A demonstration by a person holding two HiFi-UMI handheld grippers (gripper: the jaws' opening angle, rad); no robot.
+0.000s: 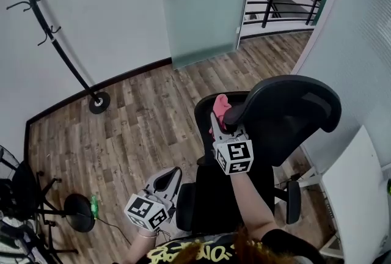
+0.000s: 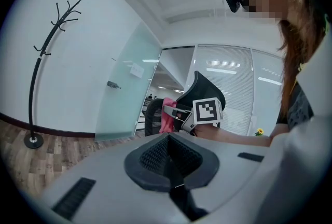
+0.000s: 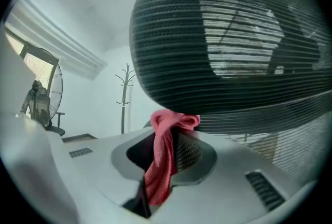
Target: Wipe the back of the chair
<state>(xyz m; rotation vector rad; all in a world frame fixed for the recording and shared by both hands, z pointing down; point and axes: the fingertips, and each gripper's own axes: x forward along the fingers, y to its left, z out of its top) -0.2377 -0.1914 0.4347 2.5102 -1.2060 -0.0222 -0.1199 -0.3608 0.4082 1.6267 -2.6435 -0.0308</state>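
We see brown wood-plank floor (image 1: 153, 122). Right gripper (image 1: 219, 122) clamps crumpled pink cloth (image 1: 220, 104) at black mesh chair back (image 1: 287, 107); left gripper (image 1: 170, 178) closed, empty; chair base hidden.

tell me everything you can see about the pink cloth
The pink cloth looks like soft, thin fabric, crumpled and twisted into a rope-like bundle. The right gripper has its jaws shut on the cloth's lower length, so a bunched wad of it sticks out past the tips. That bunched end sits right at the lower edge of the chair's black mesh headrest and appears to touch it. Nothing else touches the cloth.
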